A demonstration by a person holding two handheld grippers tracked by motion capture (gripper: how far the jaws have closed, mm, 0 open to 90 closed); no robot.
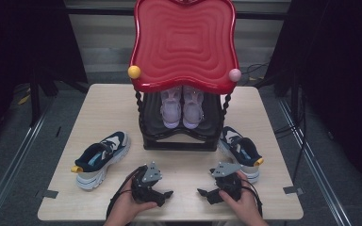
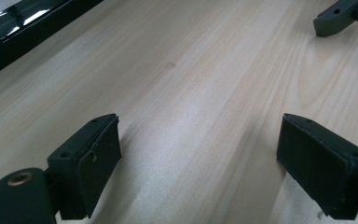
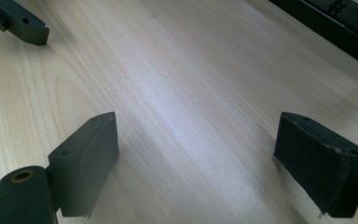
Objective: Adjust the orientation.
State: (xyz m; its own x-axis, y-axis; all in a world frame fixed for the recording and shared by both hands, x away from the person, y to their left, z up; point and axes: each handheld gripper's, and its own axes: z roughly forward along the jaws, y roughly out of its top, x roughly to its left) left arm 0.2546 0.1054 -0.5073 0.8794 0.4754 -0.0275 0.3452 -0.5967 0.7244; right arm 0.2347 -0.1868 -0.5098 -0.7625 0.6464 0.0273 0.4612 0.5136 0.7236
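A red two-tier shoe rack (image 1: 184, 42) stands at the table's back middle, and a pale pink pair of shoes (image 1: 182, 107) sits on its lower black shelf. One navy and white sneaker (image 1: 100, 157) lies on the table left of the rack; its mate (image 1: 241, 151) lies to the right. Near the front edge, my left gripper (image 1: 166, 195) (image 2: 198, 158) rests open over bare wood. My right gripper (image 1: 203, 193) (image 3: 196, 158) faces it, also open with nothing between its jaws. Each gripper view shows a jaw tip of the other gripper in a top corner.
The light wooden table (image 1: 122, 108) has bare wood between the two grippers and in front of the rack. The rack's black base (image 2: 14, 32) edges the left gripper view. Dark floor, metal rails and cables surround the table.
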